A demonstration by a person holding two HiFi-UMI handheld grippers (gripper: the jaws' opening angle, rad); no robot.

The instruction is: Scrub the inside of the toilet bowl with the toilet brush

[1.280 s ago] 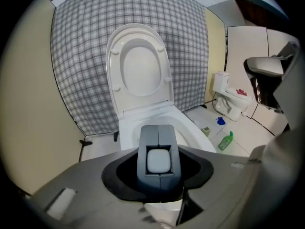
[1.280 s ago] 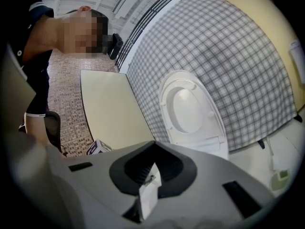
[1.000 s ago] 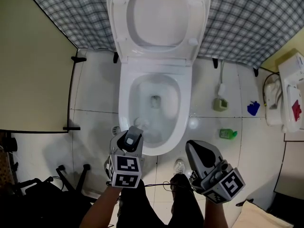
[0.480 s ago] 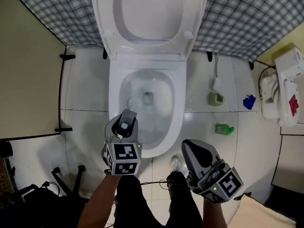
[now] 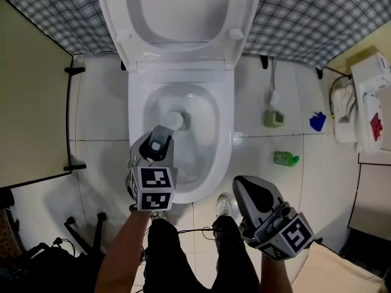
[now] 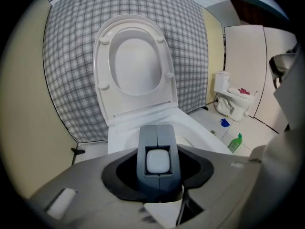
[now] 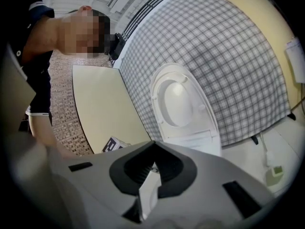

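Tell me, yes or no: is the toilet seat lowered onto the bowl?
No, the toilet seat stands raised behind the bowl, leaving it uncovered.

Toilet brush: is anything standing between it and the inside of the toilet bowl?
Nothing visible does. The seat is raised, so the toilet bowl is open. The head of the toilet brush is down inside it, and the handle is clamped in the left gripper.
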